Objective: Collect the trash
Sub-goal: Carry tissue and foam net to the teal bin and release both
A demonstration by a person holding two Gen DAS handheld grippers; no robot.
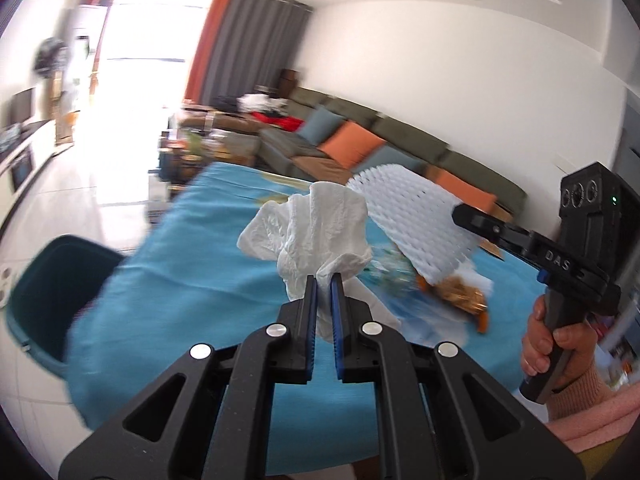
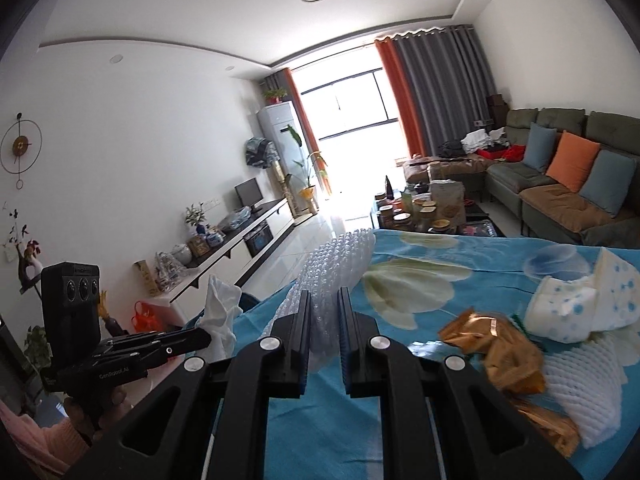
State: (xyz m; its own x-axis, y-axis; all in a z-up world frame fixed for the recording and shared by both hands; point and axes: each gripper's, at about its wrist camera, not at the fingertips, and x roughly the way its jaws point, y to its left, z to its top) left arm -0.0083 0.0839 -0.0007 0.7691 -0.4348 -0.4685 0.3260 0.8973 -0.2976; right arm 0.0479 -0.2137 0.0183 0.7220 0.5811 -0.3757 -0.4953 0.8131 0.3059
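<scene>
The left view is blurred by motion, so the small litter under the raised foam net (image 1: 416,224) is hard to make out; only an orange-gold smear shows there. The teal bin (image 1: 52,300) at the counter's left edge is cut off by the blue cloth (image 1: 192,248), and its inside cannot be read. In the right view the left tool's fingertips are hidden behind the tissue.

The left tool (image 1: 324,280) is clenched on one crumpled white tissue (image 1: 316,224), which stands up and away from the tips, lifted above the counter near the bin side. The right tool (image 2: 325,296) is pinched on one white foam net (image 2: 340,264); the net's long axis runs straight ahead from the tips, out over the cloth's far-left edge. In the left view the same net slants up to the left from the right tool (image 1: 460,212).

Still lying on the cloth by the right tool: one gold wrapper (image 2: 496,348), a second foam net (image 2: 580,384), and one white wad with blue dots (image 2: 580,304). More gold foil shows at the lower right, partly under the net.
</scene>
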